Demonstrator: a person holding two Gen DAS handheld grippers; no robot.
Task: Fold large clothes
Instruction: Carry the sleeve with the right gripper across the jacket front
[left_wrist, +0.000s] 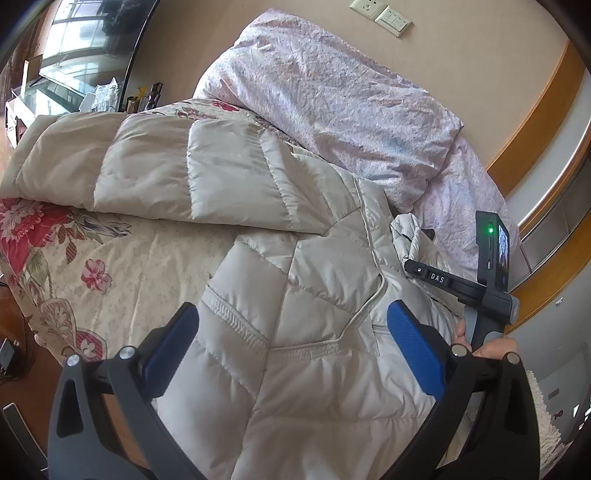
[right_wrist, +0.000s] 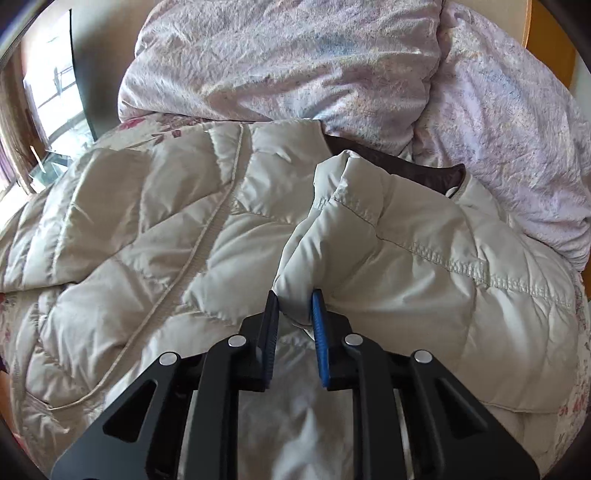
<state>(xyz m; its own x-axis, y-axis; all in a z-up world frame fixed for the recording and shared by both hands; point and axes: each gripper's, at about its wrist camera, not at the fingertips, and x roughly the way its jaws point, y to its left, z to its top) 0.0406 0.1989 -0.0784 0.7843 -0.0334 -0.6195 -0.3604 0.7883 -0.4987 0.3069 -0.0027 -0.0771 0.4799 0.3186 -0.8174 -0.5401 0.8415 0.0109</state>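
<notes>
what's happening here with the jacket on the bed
A person is folding a pale quilted puffer jacket spread out on a bed with a floral bedspread, holding tongs in each hand. The right tongs are pinched on a bunched fold of the jacket near its collar end. The left tongs are wide open over the jacket, their blue pads either side of the fabric without gripping it. One sleeve lies stretched out to the side. A crumpled pink duvet sits piled behind.
</notes>
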